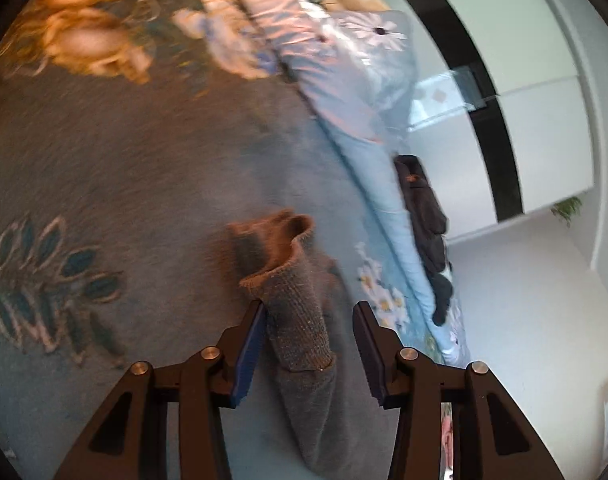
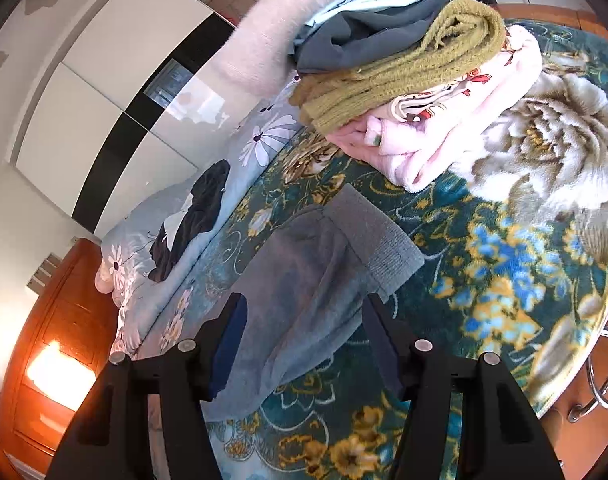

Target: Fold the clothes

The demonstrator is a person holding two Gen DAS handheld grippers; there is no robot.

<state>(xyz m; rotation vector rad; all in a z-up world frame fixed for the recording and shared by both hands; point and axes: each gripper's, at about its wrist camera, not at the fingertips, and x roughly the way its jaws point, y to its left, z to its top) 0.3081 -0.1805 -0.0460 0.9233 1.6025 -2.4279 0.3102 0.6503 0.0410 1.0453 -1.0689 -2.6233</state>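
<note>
A grey knit garment lies on a dark teal floral blanket (image 2: 504,264). In the left wrist view its ribbed cuff (image 1: 287,280) with a brownish lining stands up between the fingers of my left gripper (image 1: 310,312), which is open around it; the cuff rests against the left pad. In the right wrist view the grey garment (image 2: 316,272) with a ribbed band lies flat between the fingers of my right gripper (image 2: 304,308), which is open just over it.
A pile of folded clothes (image 2: 424,80), olive knit on pink, sits on the blanket beyond the garment. A light blue floral quilt (image 2: 175,240) with a black garment (image 2: 199,216) lies alongside. White wardrobe doors (image 1: 544,120) and a wooden bedside cabinet (image 2: 55,340) border the bed.
</note>
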